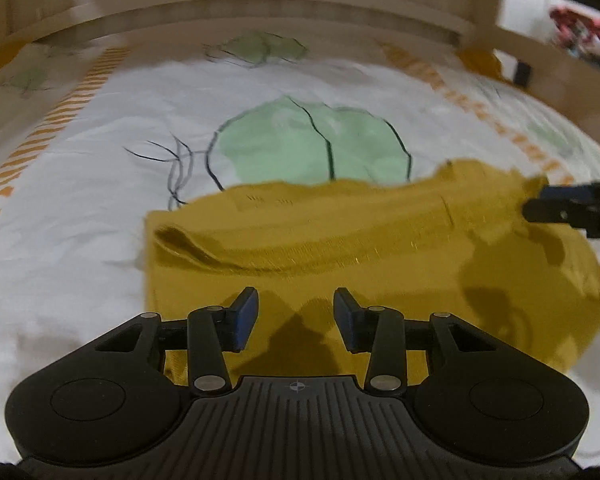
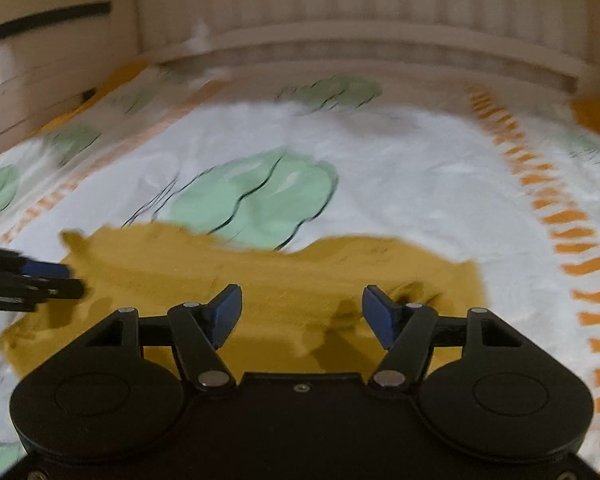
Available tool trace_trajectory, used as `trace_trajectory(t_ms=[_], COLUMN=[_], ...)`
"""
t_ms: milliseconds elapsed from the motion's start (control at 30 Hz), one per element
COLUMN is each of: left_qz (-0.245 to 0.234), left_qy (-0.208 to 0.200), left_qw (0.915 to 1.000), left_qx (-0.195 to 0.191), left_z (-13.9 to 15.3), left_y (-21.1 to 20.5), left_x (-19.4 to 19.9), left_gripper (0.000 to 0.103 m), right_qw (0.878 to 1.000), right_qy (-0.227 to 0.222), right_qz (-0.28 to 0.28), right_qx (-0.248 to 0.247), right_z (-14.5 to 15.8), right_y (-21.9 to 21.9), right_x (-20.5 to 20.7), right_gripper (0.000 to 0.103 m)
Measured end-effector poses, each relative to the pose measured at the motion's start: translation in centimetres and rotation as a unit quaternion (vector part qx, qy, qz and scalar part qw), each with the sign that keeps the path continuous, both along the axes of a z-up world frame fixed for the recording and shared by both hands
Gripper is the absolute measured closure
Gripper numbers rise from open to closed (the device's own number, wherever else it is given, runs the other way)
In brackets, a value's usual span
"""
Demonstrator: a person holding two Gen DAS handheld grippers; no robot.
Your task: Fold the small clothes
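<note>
Your left gripper [image 1: 295, 312] and right gripper [image 2: 302, 310] hover spread wide, holding nothing, over the mustard garment [image 1: 380, 248] lying mid-frame on the leaf-print bedsheet [image 1: 100, 184].

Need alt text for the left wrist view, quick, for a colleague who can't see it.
The open left gripper hovers over a mustard garment lying on a white bedsheet printed with green leaves. The right gripper reaches in at the garment's right edge.

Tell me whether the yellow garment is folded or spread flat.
Partly folded: the yellow garment shows a doubled-over layer with a rolled edge at its left side, lying on the bedsheet. Both grippers hover open, holding nothing.
</note>
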State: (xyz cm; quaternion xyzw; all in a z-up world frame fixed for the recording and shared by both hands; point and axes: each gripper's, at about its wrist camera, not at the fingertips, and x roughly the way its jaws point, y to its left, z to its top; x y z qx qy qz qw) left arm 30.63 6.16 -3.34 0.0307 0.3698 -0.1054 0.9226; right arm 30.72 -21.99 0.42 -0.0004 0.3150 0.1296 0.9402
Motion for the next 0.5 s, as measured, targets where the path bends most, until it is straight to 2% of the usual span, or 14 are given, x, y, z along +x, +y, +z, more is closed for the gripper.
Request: trace_trajectory(t_ms=[100, 300, 433, 500], left_qz=[-0.003, 0.013, 0.017, 0.036], left_qy=[0.008, 0.013, 0.020, 0.018], left_qw=[0.9999, 0.9998, 0.9996, 0.9990], left_qx=[0.010, -0.003, 0.007, 0.017], left_z=[-0.8, -0.8, -0.7, -0.4], left_y=[-0.1, 0.4, 0.8, 1.2], left_x=[0.3, 2.6, 5.5, 6.9], left_gripper=[0.063, 0.063, 0.063, 0.063], right_qw=[1.000, 0.997, 0.996, 0.994], right_qy=[0.030, 0.059, 0.064, 0.065], right_qz=[0.006, -0.031, -0.063, -0.082], right_qx=[-0.004, -0.040, -0.023, -0.017], right_z=[-1.0, -2.8, -2.8, -2.5], right_y=[0.1, -0.8, -2.4, -3.3], right_x=[0.5, 1.8, 3.7, 5.0], right_gripper=[0.034, 0.033, 0.033, 0.033])
